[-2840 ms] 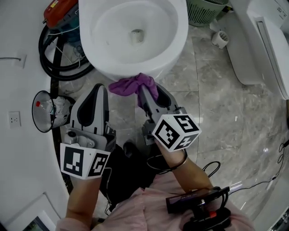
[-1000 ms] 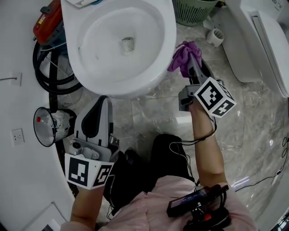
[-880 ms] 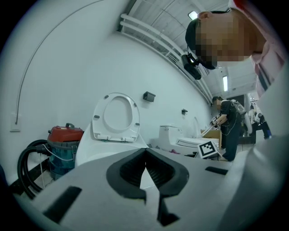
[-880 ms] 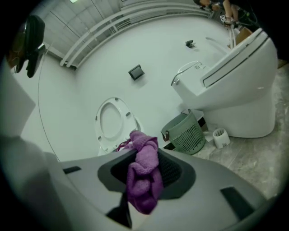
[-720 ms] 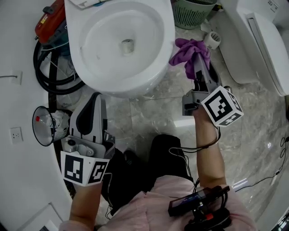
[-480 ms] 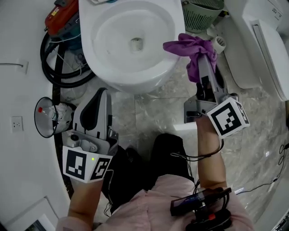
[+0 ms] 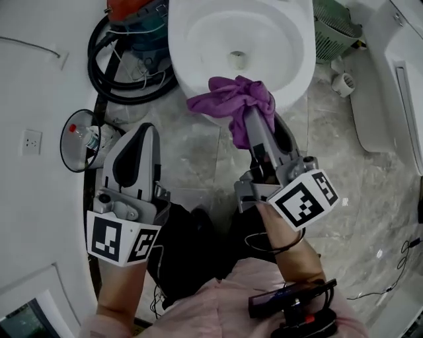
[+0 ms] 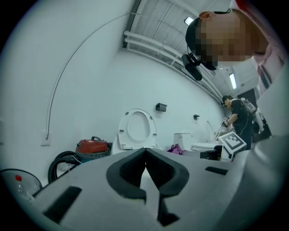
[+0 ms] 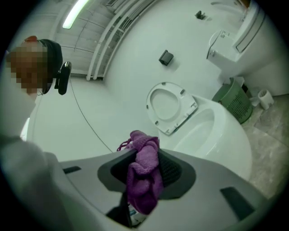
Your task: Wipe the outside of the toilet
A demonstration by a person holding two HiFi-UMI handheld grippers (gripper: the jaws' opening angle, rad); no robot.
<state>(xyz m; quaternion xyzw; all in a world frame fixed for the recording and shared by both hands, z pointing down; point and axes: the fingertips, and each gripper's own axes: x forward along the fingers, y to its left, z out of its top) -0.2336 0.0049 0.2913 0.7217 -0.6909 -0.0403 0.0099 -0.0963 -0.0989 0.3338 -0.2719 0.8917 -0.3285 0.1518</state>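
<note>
A white toilet (image 7: 198, 59) with its seat up (image 9: 169, 106) fills the top of the head view. My right gripper (image 7: 254, 129) is shut on a purple cloth (image 7: 232, 100), and the cloth lies against the bowl's front rim. In the right gripper view the purple cloth (image 9: 144, 180) hangs bunched between the jaws, with the toilet bowl (image 9: 221, 135) beyond. My left gripper (image 7: 135, 155) hangs low at the left, away from the toilet, jaws together and holding nothing. In the left gripper view the left gripper (image 8: 145, 162) points at the far toilet seat (image 8: 137, 128).
A red vacuum cleaner (image 7: 132, 8) with a black hose (image 7: 109, 66) sits left of the toilet. A small bin (image 7: 82, 138) with a clear liner stands by the wall. A green basket (image 7: 337, 30) and a paper roll (image 7: 344, 82) lie at the right, near a second white fixture (image 7: 396, 86).
My right gripper has carried the purple cloth from the toilet's right side round to the bowl's front rim. The left gripper has stayed low at the left.
</note>
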